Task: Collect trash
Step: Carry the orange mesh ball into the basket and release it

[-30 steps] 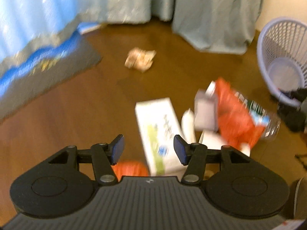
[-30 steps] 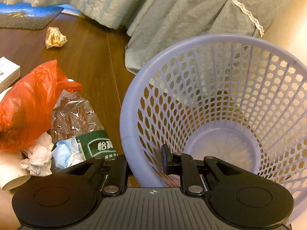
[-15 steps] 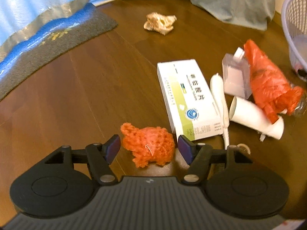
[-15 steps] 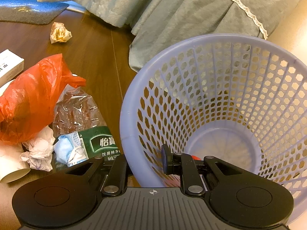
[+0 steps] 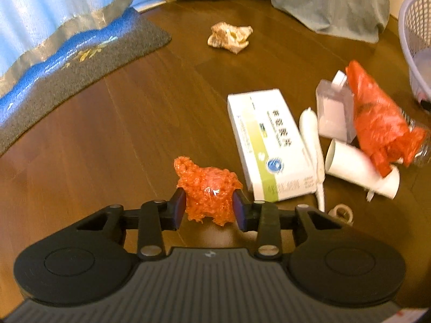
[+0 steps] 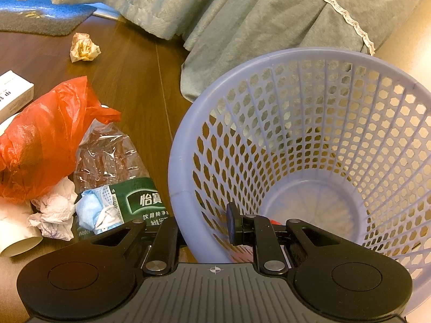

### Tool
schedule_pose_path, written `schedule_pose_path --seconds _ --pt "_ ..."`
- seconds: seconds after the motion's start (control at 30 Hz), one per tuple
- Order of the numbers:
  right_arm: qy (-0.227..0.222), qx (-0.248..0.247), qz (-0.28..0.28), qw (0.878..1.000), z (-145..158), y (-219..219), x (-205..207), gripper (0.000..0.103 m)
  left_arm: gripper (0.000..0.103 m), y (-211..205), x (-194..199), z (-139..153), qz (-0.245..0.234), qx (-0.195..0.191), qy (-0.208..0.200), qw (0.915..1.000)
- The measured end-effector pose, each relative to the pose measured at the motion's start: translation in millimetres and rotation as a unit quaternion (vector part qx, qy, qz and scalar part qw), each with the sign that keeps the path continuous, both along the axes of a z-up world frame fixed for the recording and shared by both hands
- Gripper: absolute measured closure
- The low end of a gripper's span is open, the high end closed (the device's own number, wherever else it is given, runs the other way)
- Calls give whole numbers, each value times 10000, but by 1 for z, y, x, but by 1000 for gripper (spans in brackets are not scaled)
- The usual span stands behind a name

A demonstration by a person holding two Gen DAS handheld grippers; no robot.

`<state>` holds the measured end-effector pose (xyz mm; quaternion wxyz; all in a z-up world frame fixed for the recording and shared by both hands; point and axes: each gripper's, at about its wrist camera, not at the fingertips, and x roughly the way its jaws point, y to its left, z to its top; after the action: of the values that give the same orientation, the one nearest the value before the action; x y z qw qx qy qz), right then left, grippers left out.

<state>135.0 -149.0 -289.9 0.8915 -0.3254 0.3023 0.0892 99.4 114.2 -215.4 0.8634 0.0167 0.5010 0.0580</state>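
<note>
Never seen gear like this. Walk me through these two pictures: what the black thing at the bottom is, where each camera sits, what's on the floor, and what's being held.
Each black shape is a hand-held two-finger gripper; a person carries one in each hand, with a wide-angle camera looking along its jaws.

The left gripper has its jaws closing around a crumpled orange net on the wooden floor. Beyond lie a white box, a cardboard tube, an orange plastic bag and a crumpled wrapper.

The right gripper clamps the rim of the lilac basket, which looks empty. Beside it lie a crushed bottle and tissue.
</note>
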Motion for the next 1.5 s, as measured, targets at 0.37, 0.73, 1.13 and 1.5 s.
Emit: schedule_pose_path --seconds 0.37,0.73,1.13,1.5 --pt "5 31 -9 10000 2 2 4 89 71 -55 55 73 -704 -333 -632 9950" --pt "0 120 10 9999 6 4 13 89 69 -213 122 131 -2704 -1260 -1279 9459" --pt "-16 341 -56 9994 10 0 17 89 42 -154 139 116 -1883 -1298 -1267 9652" --pt "-26 256 5 9997 7 -4 10 89 45 -60 26 25 -921 -759 -247 9925"
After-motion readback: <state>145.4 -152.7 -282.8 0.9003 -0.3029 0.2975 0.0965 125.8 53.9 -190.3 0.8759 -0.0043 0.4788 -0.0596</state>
